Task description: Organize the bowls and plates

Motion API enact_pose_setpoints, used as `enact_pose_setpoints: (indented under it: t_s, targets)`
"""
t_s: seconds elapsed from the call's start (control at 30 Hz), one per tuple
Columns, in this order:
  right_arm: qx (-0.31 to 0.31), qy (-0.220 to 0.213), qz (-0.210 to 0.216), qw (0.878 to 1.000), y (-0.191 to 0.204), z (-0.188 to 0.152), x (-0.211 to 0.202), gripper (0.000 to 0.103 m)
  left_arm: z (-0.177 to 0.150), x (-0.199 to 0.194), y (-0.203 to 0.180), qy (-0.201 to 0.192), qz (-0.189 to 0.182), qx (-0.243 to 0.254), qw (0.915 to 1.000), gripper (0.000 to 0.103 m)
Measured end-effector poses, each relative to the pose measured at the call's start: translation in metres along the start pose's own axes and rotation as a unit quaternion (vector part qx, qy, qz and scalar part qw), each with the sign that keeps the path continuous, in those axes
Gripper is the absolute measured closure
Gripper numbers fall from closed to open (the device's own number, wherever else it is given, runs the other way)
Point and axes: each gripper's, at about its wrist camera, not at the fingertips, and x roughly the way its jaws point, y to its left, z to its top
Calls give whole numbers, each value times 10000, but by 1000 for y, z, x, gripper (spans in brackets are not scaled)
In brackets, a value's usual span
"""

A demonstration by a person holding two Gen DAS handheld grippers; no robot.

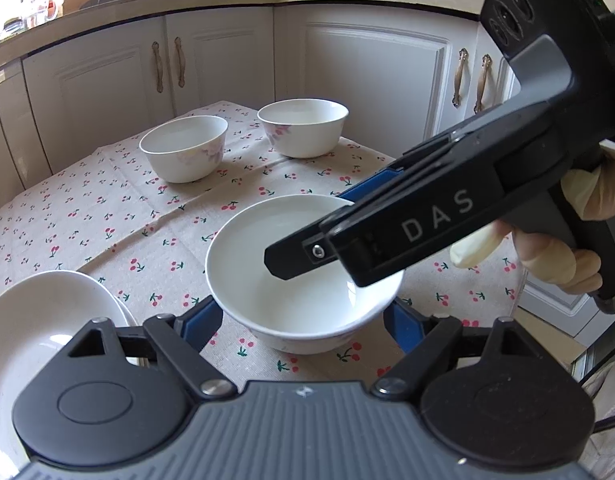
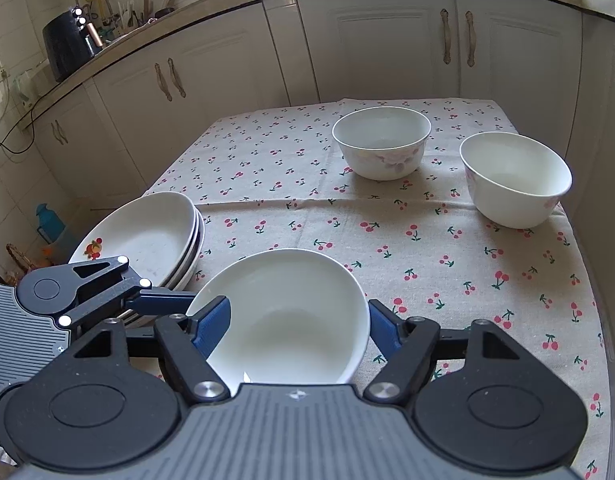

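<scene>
Near bowl being held at the front of the table, both grippers at it.

Open cloth is being left between the near bowl (image 2: 291, 320) and the two far bowls; the right-hand bowl (image 2: 515, 180) is sitting close to the table's right edge, the flowered bowl (image 2: 381, 144) beside it. A plate stack (image 2: 147, 236) is crowding the left edge. All vessels are being seen empty: glossy white ceramic on a matte cherry-print tablecloth (image 2: 387, 248). The near bowl is being clamped across its walls by the left gripper (image 1: 301, 320). The right gripper (image 2: 295, 326) is being kept parted, one finger over the interior, one outside the rim.
</scene>
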Motion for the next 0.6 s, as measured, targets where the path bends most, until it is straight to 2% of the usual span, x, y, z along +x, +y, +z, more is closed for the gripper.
enact_pose_setpoints:
  t_s: [0.17, 0.3, 0.43, 0.6]
  targets:
    - [7, 0, 85, 10000, 0, 0, 0, 17, -1, 0, 1, -10, -13, 9, 10000, 15]
    - [110, -129, 143, 9998, -3, 2, -5, 1, -2, -6, 4, -23, -106, -67, 9999, 11]
    - [50, -288, 76, 9995, -5, 4, -15, 0, -5, -13, 6, 73, -138, -60, 9999, 8]
    - [-113, -479, -318, 9983, -7, 4, -25, 0, -3, -28, 10, 98, -258, -111, 9996, 8]
